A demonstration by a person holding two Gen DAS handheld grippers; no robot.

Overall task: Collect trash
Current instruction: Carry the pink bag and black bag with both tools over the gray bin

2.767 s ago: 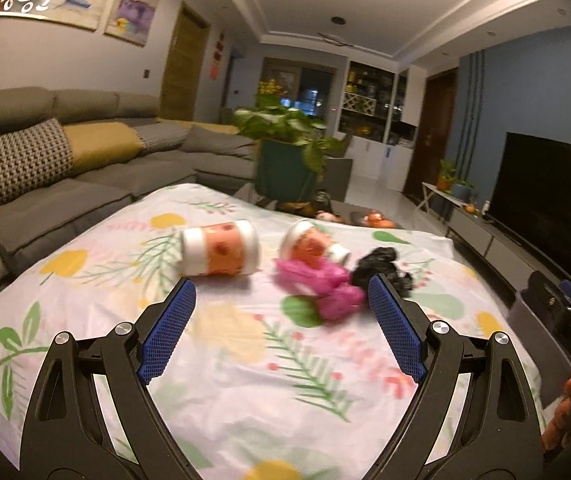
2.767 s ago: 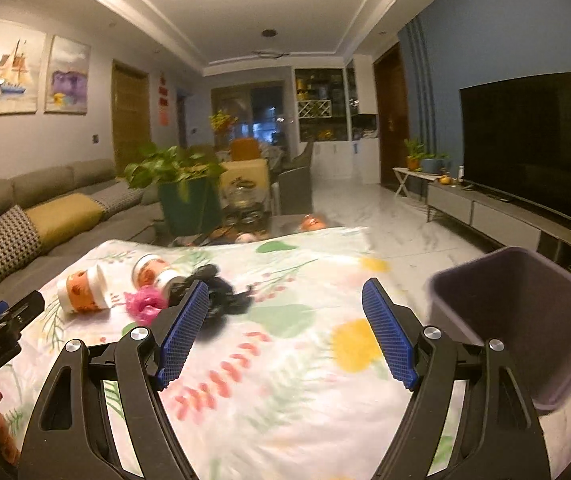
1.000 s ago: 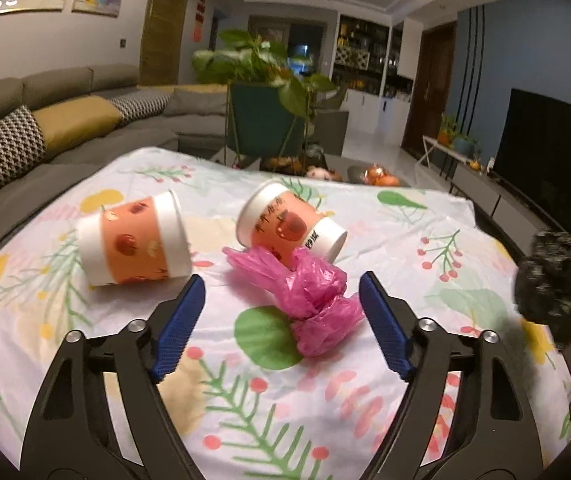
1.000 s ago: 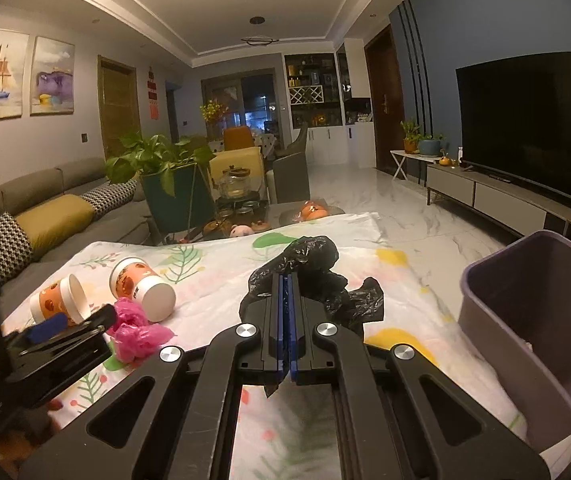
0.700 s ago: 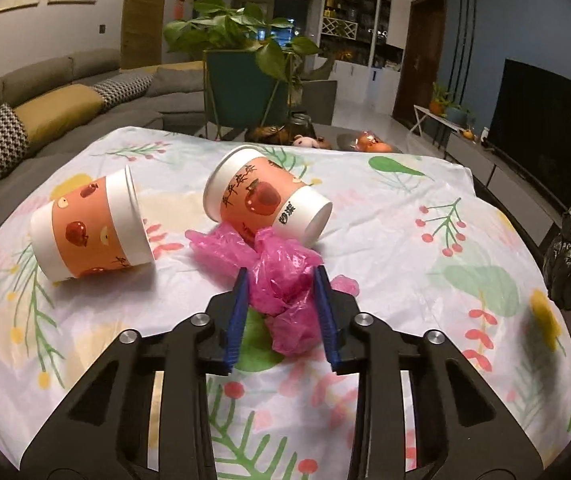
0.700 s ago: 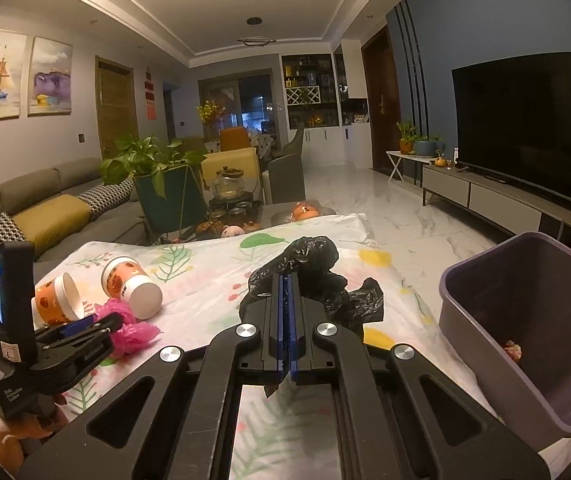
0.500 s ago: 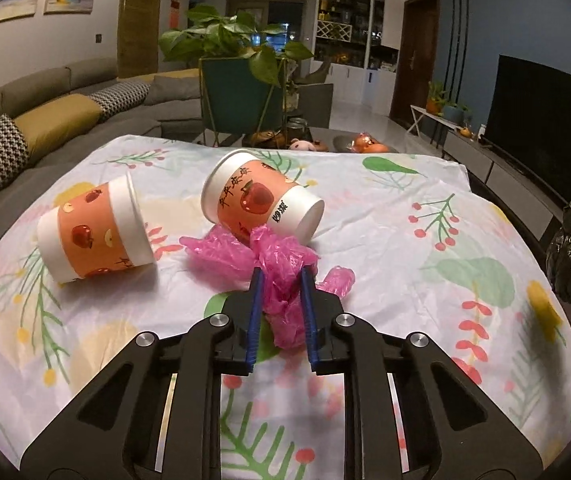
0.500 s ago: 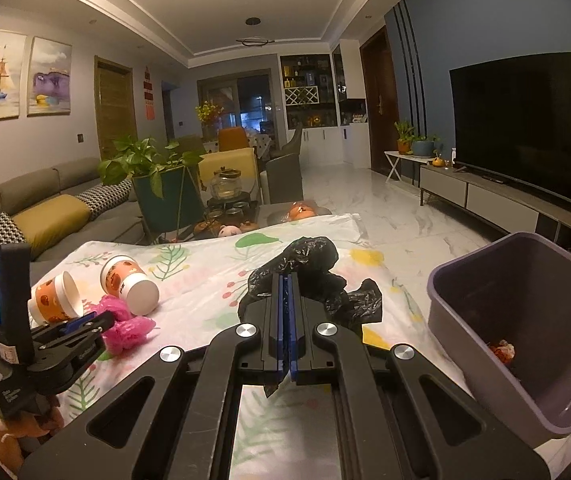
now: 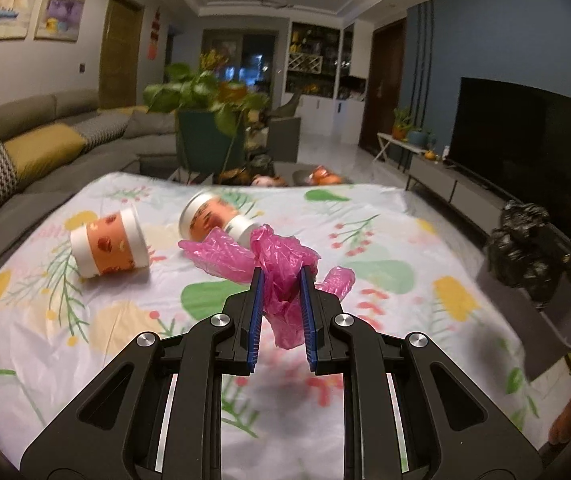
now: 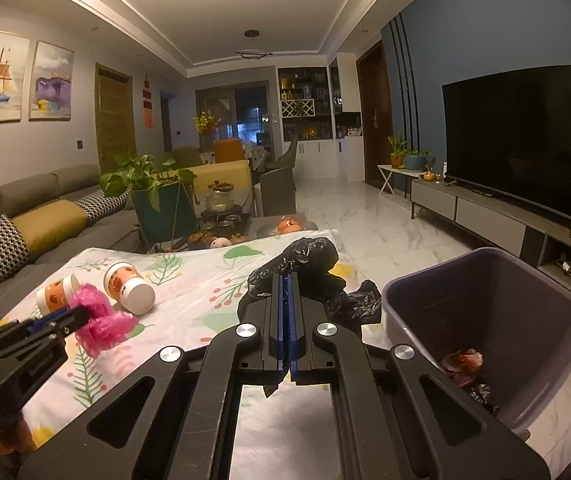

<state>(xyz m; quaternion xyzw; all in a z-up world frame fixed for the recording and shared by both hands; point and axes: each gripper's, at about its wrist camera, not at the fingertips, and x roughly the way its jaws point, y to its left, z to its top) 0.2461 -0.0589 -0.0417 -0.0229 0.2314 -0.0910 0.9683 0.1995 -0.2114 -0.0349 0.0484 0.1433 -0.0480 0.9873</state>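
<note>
Lifted since half a second ago, the pink plastic bag (image 9: 281, 276) now hangs clear of the floral tablecloth (image 9: 85, 320), pinched between the blue pads of the left gripper (image 9: 280, 280), whose fingers are closed on its crumpled middle with loose ends spilling out ahead and to both sides. Ahead and to the left of that gripper, an orange paper cup (image 9: 107, 242) lies on its side on the cloth; a second paper cup (image 9: 213, 220) lies tipped just beyond the bag, blurred. Far off to the right in the left wrist view, the black plastic bag (image 9: 523, 248) shows dimly.

From the right wrist view, the left gripper (image 10: 81, 314) sits low at the left with the pink bag (image 10: 99, 322) in front of the two cups (image 10: 129, 288). The right gripper (image 10: 285, 280) has its pads pressed together on the black bag (image 10: 309, 260), which bulges above and to the right of the fingers. Right of it stands the grey-purple waste bin (image 10: 417, 312), holding a crumpled reddish scrap (image 10: 461, 362) and some dark trash.
</note>
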